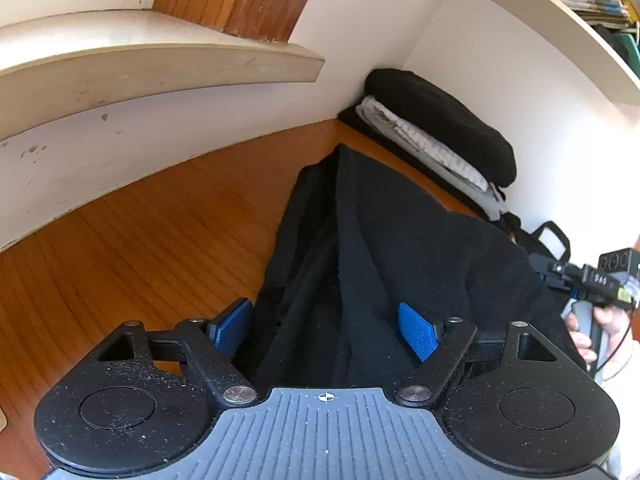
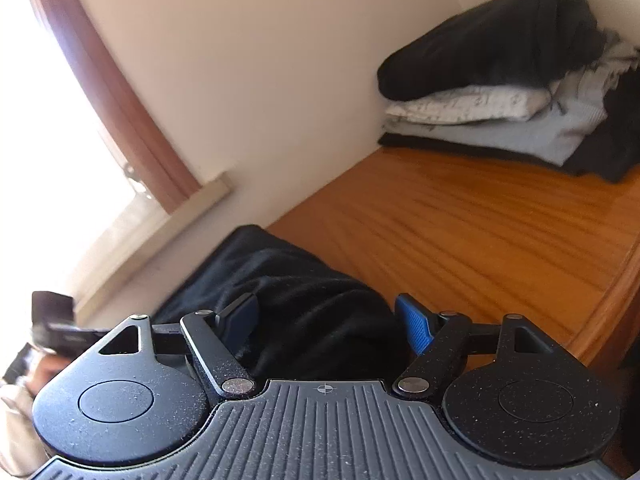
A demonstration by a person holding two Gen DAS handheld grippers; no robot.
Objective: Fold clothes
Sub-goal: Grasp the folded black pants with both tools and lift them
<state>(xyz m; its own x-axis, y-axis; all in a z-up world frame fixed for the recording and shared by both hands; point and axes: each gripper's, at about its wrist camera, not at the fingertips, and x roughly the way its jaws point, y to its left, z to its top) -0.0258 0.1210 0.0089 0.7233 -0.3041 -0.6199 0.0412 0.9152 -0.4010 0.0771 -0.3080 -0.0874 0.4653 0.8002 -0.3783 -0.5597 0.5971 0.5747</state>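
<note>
A black garment (image 1: 380, 248) lies bunched lengthwise on the wooden table (image 1: 140, 248), reaching toward the corner. My left gripper (image 1: 324, 332) is open, its blue pads (image 1: 416, 330) standing either side of the near end of the cloth. In the right wrist view the same black garment (image 2: 304, 300) lies under and between the open fingers of my right gripper (image 2: 328, 324), blue pad (image 2: 414, 322) on the right. The right gripper's body and a hand (image 1: 600, 320) show at the right edge of the left wrist view.
A stack of folded clothes (image 1: 436, 136), black on top with white and grey beneath, sits in the table's far corner against the white wall; the same stack (image 2: 500, 92) shows in the right view. A window ledge (image 1: 160, 68) juts out at left. Bare wood (image 2: 480, 232) lies between garment and stack.
</note>
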